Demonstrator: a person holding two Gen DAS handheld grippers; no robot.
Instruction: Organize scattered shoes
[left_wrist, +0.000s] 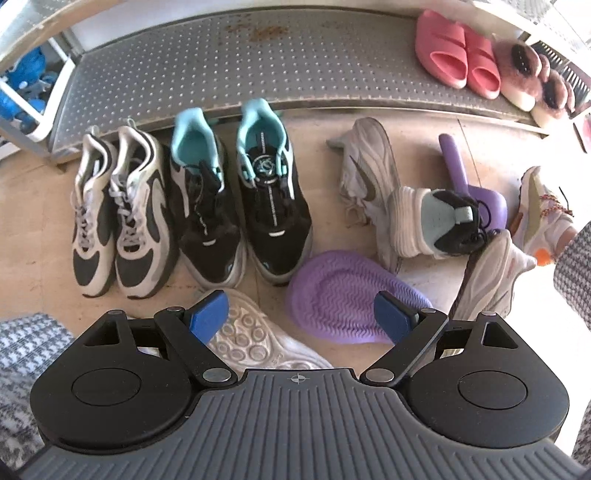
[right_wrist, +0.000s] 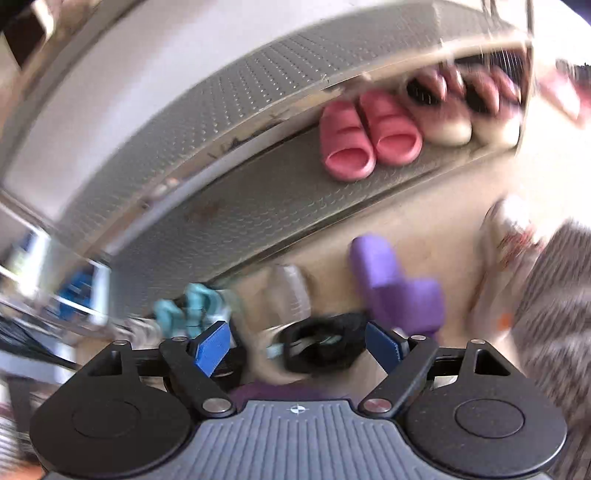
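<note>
Floor in front of the low metal shelf (left_wrist: 258, 62), noted from its left end to its right. Grey-white sneakers (left_wrist: 118, 214) and black-teal sneakers (left_wrist: 240, 195) stand paired, heels toward the shelf edge, toes toward the camera, long axes side by side and square to that edge. Next a white shoe (left_wrist: 255, 343) sole-up, then a purple slipper (left_wrist: 354, 295) sole-up, its long axis lying roughly along the shelf edge. Left gripper (left_wrist: 306, 317) hangs above these two, jaws spread, pinching nothing. Further right, a jumbled heap of pale sneakers (left_wrist: 373, 173). Right gripper (right_wrist: 295, 347), jaws spread and empty, over a blurred dark shoe (right_wrist: 321, 347). Risk: the overturned slipper is flat and soft, so closing jaws may slide off or nudge the neat pairs.
</note>
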